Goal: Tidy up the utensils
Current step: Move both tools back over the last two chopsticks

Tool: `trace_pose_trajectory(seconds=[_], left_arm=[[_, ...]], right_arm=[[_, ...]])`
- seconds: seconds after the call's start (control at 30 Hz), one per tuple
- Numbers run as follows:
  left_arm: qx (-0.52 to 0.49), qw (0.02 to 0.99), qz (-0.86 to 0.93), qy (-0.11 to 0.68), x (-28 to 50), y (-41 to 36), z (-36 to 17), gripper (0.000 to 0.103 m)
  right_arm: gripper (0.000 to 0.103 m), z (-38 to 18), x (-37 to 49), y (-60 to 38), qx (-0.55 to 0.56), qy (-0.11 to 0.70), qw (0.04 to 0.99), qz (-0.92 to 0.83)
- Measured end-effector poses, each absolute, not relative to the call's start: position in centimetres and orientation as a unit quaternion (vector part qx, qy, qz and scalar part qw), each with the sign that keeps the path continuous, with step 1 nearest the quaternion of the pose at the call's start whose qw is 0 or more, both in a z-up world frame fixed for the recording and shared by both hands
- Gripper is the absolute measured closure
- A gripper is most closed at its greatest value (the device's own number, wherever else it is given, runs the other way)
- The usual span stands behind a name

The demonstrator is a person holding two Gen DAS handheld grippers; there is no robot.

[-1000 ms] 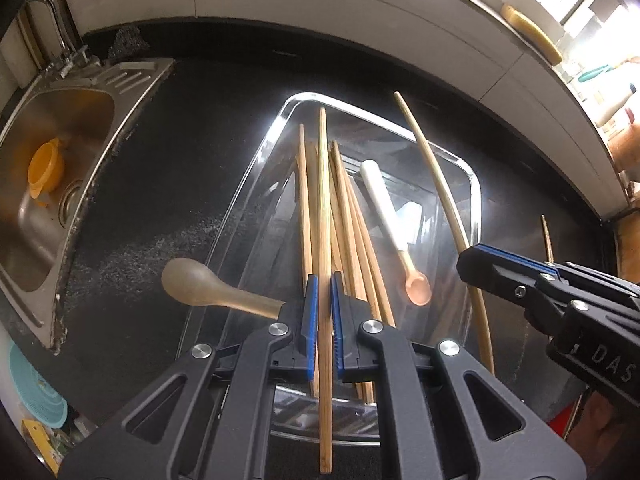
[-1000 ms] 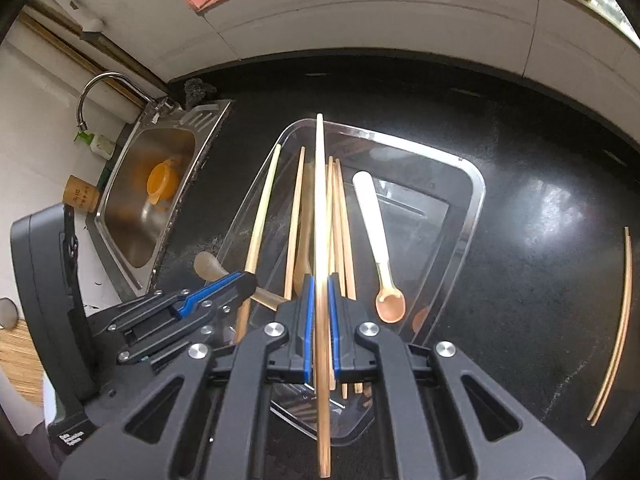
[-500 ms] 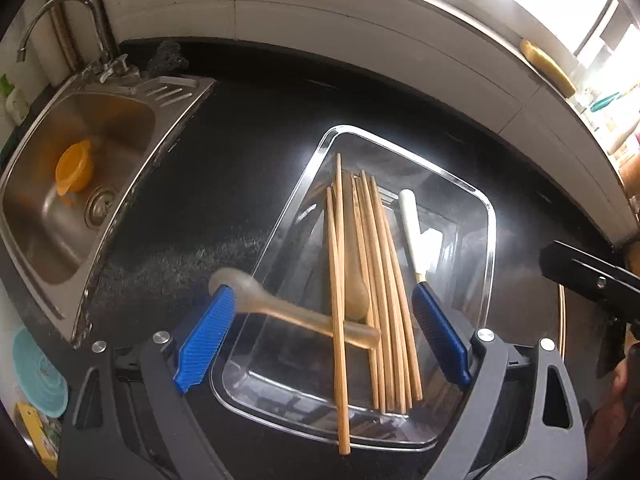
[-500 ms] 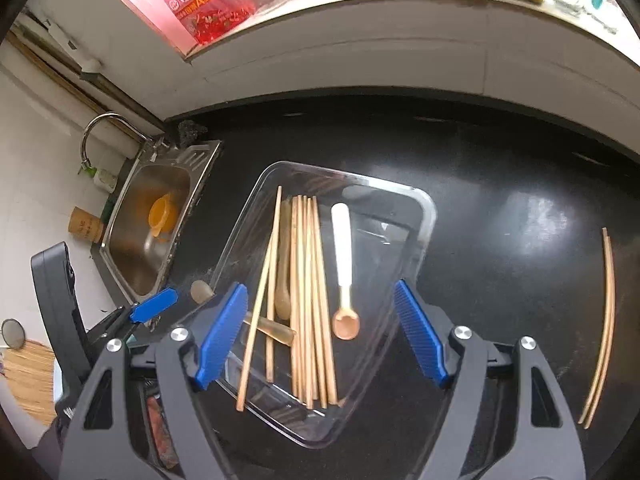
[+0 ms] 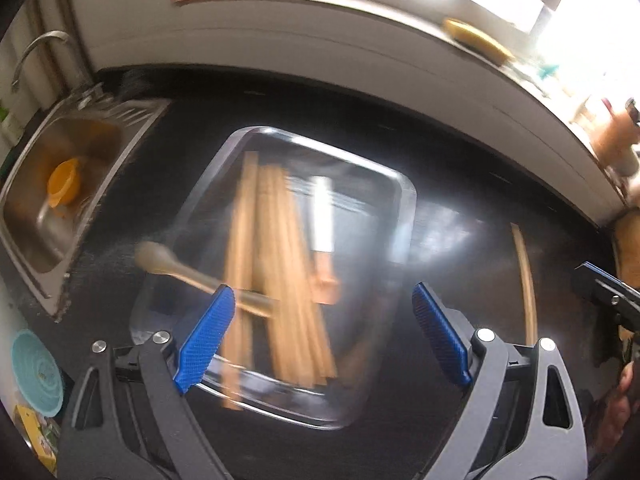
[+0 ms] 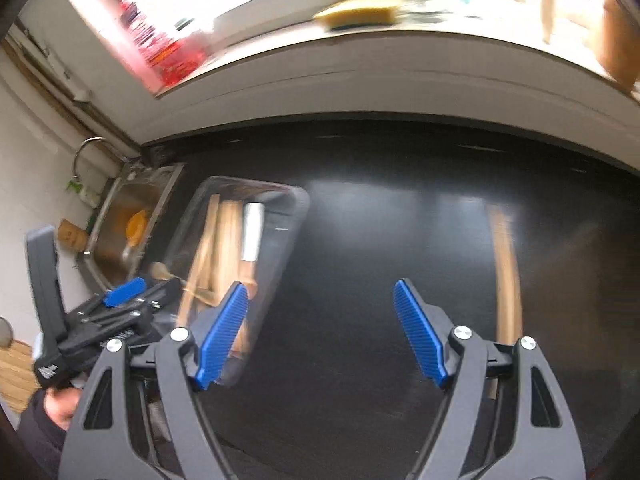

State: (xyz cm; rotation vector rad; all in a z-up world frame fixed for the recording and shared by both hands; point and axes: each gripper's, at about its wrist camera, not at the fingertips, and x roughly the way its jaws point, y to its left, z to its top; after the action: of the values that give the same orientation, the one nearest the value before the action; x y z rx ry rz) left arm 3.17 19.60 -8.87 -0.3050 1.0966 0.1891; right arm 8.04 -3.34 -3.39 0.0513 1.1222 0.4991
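Observation:
A clear plastic tray (image 5: 404,216) on the black counter holds several wooden chopsticks (image 5: 276,280), a white-handled spoon (image 5: 322,216) and a tan spoon (image 5: 160,258) that sticks out over its left rim. My left gripper (image 5: 320,336) is open and empty above the tray's near end. My right gripper (image 6: 320,336) is open and empty over bare counter, right of the tray (image 6: 296,208). A pair of chopsticks (image 5: 526,280) lies on the counter right of the tray, also in the right wrist view (image 6: 506,272). Both views are blurred.
A steel sink (image 5: 48,200) with an orange strainer (image 5: 64,182) is at the left, a tap (image 5: 36,50) behind it. A white tiled ledge (image 6: 360,76) at the back carries a yellow sponge (image 6: 360,16) and a red bottle (image 6: 168,48). A teal dish (image 5: 34,374) sits lower left.
Both grippers let go of their chopsticks, which now lie in the tray, and opened wide. Both have pulled up and back; the right one has swung right, toward the loose pair.

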Motion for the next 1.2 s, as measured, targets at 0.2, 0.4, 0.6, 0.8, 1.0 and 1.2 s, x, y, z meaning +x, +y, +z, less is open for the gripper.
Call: trace_pose_trajectory(seconds=[0.2, 0.4, 0.6, 0.8, 1.0, 1.2], left_arm=[[-0.13, 0.843, 0.031, 0.521, 4.5, 10.0, -8.5, 0.007], [-0.104, 0.84, -0.008, 0.533, 5.9, 1.9, -9.3, 0.006], [-0.088, 0.84, -0.014, 0.535, 6.7, -2.1, -9.6, 0.006], [-0.083, 0.839, -0.003, 0.538, 7.2, -2.5, -9.9, 0.006], [-0.087, 0.832, 0.005, 0.548, 8.4, -1.9, -11.0, 0.006], [-0.072, 0.831, 0.003, 0.551, 10.7, -1.9, -14.1, 0.006]], right_arm=[[0.029, -2.9, 6.5, -13.0, 0.002, 0.513, 0.838, 0.185], [0.029, -4.1, 5.6, -20.0, 0.006, 0.516, 0.841, 0.164], [0.029, -5.1, 5.8, -22.1, 0.0, 0.516, 0.839, 0.172], [0.029, -6.2, 6.7, -22.2, -0.005, 0.519, 0.834, 0.187], [0.029, -8.9, 8.5, -20.5, -0.034, 0.527, 0.828, 0.189], [0.031, -14.6, 11.0, -17.9, -0.076, 0.535, 0.818, 0.198]])
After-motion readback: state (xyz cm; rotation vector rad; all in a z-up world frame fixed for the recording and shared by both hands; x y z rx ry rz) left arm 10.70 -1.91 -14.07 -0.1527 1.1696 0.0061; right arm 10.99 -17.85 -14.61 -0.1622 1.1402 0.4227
